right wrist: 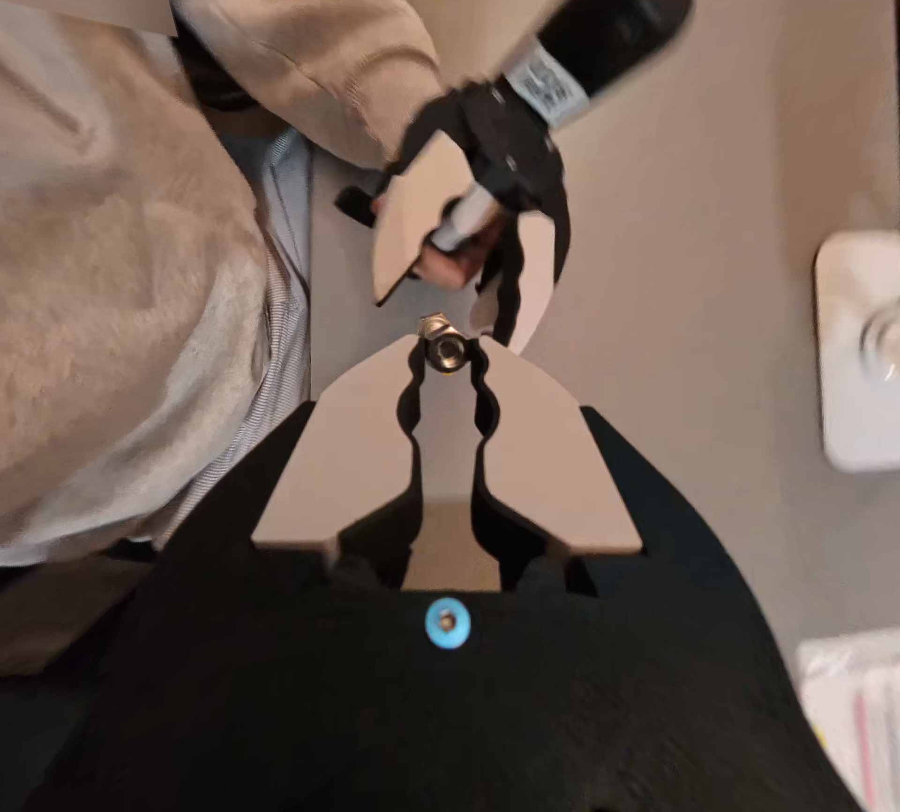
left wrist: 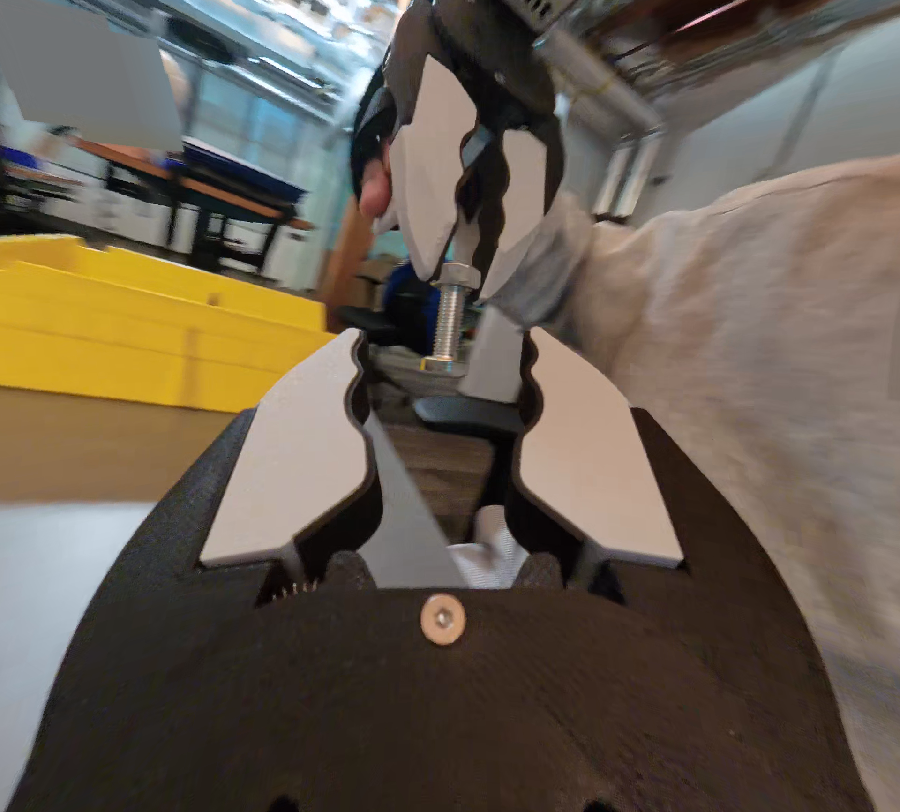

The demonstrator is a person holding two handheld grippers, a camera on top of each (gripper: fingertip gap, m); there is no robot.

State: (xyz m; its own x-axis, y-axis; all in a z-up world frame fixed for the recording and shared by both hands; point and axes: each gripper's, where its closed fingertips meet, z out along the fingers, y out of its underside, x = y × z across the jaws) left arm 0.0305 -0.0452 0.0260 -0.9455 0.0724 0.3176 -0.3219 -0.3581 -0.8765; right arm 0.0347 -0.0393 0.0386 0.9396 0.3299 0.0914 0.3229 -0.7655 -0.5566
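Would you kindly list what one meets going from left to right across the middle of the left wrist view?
Yellow bins → steel bolt, nut end up, held by the right tool → pale fleecy sleeve.

Silver bolt (left wrist: 448, 326), yellow bins (left wrist: 146, 326), black claw (left wrist: 443, 350) with white fingers (left wrist: 302, 447), beige fuzzy sleeve (left wrist: 730, 350)

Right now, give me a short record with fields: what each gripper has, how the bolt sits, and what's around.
left gripper: open, holds nothing, fingers just short of the bolt's head
right gripper: shut on the nut end of the silver threaded steel bolt
bolt pose: hangs head down from the right gripper's tips, silver hex nut at the top
surroundings: yellow plastic bins on a tan table; white tray
person: beige fleece sleeve
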